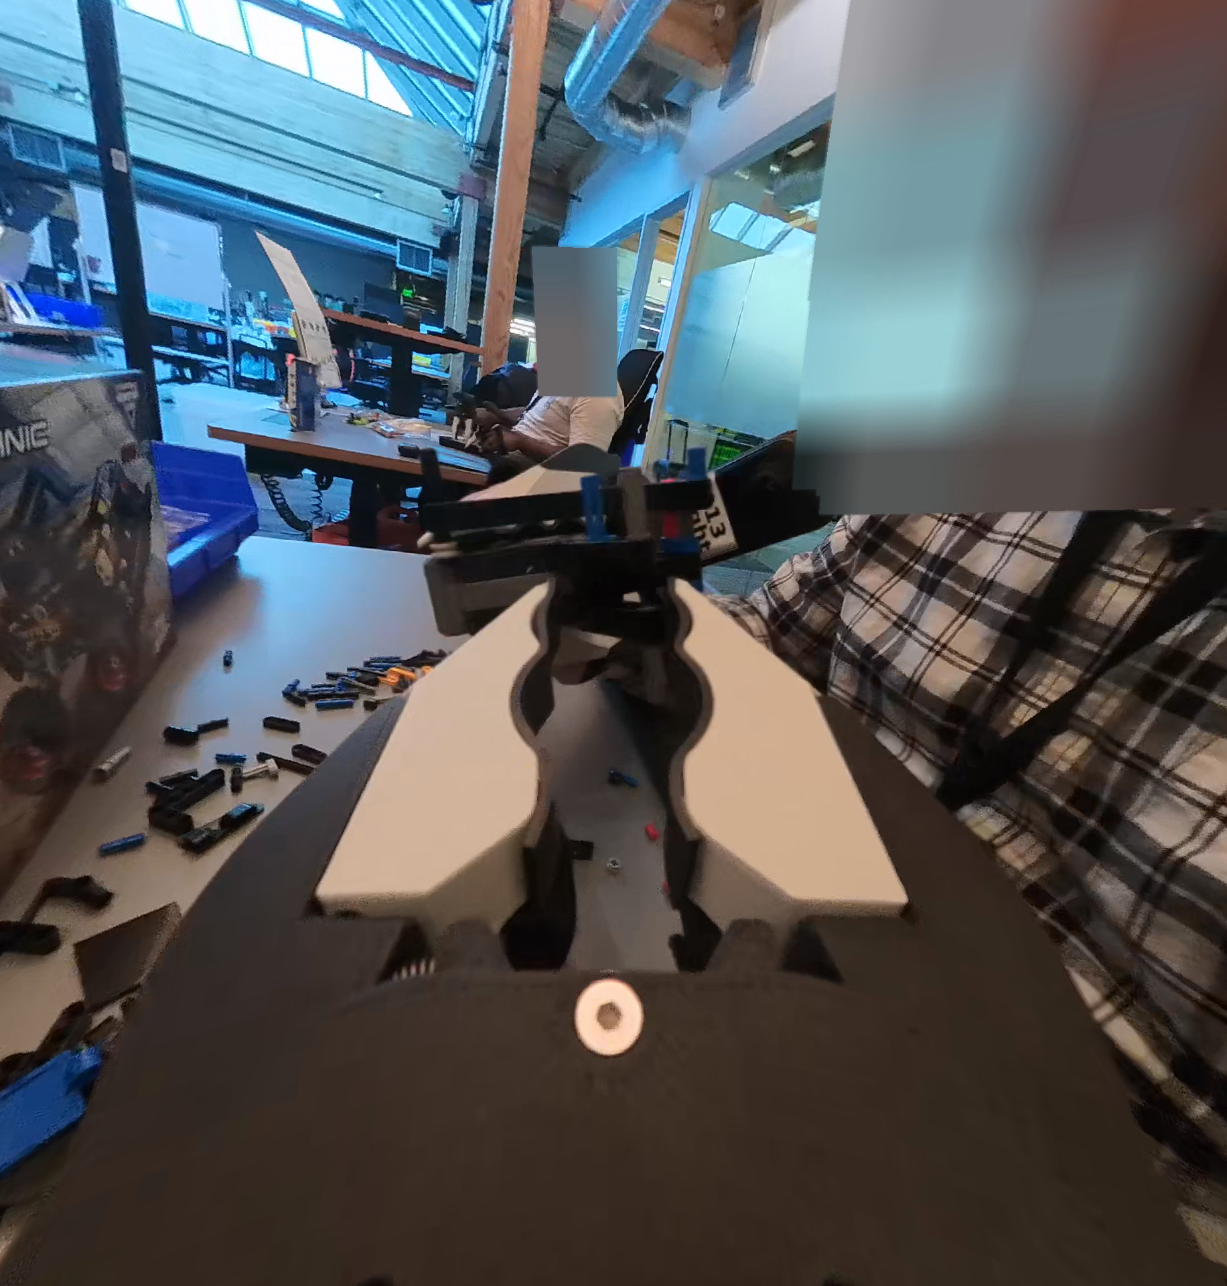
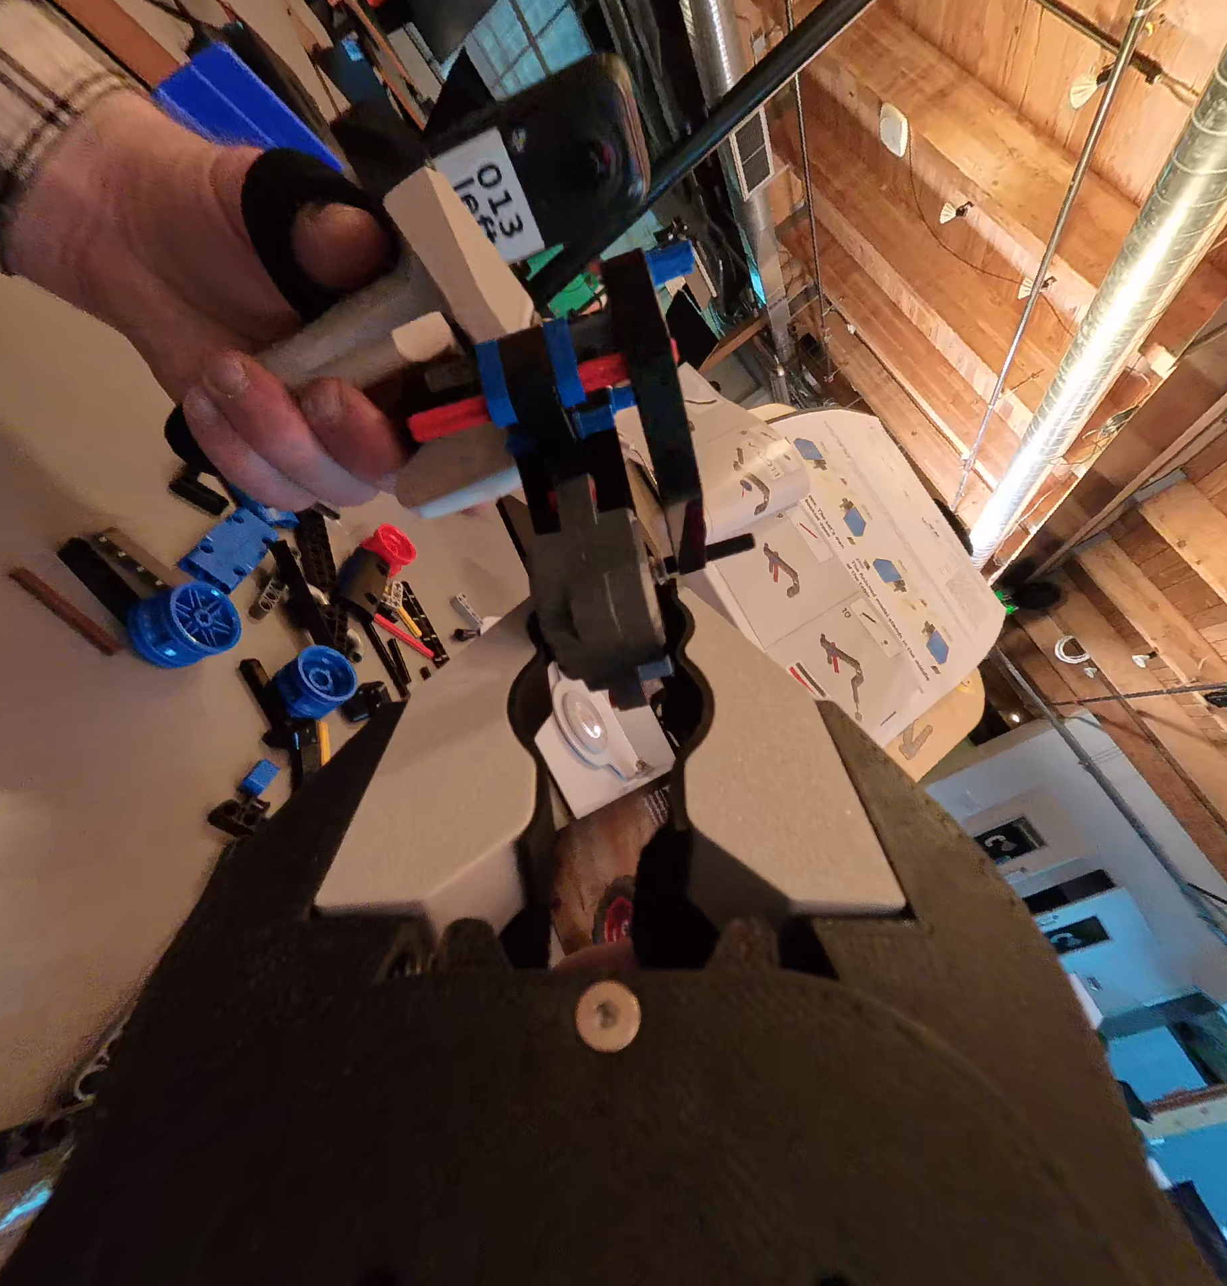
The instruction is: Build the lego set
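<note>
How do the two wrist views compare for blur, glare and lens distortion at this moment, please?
Left wrist view: the lego assembly at the left gripper is motion-blurred, background beams bend from the wide lens, skylights are bright. Right wrist view: the strip light glares strongly, the hand is soft, the blue wheels are fairly sharp; the right gripper clamps the assembly.

Half-built lego assembly [image 2: 583,487] held in mid-air between both tools.

Black beams with blue connectors and red axles; its dark grey end sits at the right gripper's [image 2: 607,626] tips, its blue-and-red side clamped by the left gripper [image 1: 611,598].
</note>
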### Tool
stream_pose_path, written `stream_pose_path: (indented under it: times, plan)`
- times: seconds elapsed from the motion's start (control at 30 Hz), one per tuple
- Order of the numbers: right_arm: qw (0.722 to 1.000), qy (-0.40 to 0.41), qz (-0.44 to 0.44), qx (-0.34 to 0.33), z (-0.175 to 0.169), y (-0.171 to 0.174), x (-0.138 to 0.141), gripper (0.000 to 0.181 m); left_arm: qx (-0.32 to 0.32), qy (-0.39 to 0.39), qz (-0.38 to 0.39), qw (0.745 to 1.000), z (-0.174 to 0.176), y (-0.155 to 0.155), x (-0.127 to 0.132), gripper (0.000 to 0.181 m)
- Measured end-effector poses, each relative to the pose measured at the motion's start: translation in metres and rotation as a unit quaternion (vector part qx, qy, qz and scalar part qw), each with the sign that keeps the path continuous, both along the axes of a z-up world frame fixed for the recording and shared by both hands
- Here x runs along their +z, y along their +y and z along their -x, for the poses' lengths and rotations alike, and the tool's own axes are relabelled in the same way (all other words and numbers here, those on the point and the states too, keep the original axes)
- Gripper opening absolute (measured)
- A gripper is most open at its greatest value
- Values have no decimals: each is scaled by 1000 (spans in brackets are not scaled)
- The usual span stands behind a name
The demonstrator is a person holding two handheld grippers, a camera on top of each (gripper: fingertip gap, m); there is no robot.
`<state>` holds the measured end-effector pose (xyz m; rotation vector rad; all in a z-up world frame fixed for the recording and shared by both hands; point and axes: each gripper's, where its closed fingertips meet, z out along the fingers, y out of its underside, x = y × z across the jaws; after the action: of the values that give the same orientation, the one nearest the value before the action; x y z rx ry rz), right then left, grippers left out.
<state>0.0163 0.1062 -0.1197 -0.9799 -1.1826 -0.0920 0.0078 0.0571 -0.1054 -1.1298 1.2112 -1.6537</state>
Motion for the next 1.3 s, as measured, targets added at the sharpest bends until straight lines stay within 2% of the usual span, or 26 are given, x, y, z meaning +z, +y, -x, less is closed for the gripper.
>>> stream_pose_path:
  times: [0.17, 0.3, 0.4, 0.47, 0.63, 0.73, 0.83, 1.03, 1.13, 1.23, 1.3]
  plan:
    - [1000, -4, -5, -9, 0, 3, -2, 28, 20, -5, -32, 999, 3, 4, -2, 22]
    - [996, 32, 81, 35, 2, 3, -8, 40, 43, 11, -89, 995, 2, 2, -5, 19]
    - [976, 64, 187, 92, 1, -1, -16, 53, 66, 27, -145, 987, 1, 0, -7, 16]
    - [959, 93, 233, 132, 0, -7, -13, 56, 76, 25, -161, 984, 1, 0, -4, 16]
    - [934, 118, 285, 181, 2, -17, -10, 46, 91, 18, -188, 978, 2, -1, 0, 16]
    - [917, 121, 321, 205, 2, -22, -12, 58, 110, 31, -212, 971, 1, 2, -4, 15]
    - [909, 138, 333, 210, -1, -20, -9, 58, 130, 42, -244, 960, -1, 4, -6, 15]
    - [924, 132, 311, 177, -5, -11, -9, 55, 158, 59, -265, 949, -4, 12, -13, 15]
    - [933, 122, 296, 165, -7, -8, -11, 55, 171, 65, -263, 947, -4, 18, -15, 23]
    - [941, 116, 280, 151, -8, -5, -11, 55, 167, 63, -265, 947, -6, 16, -15, 17]
    - [945, 112, 274, 140, -10, -2, -13, 55, 190, 60, -284, 938, -8, 19, -13, 12]
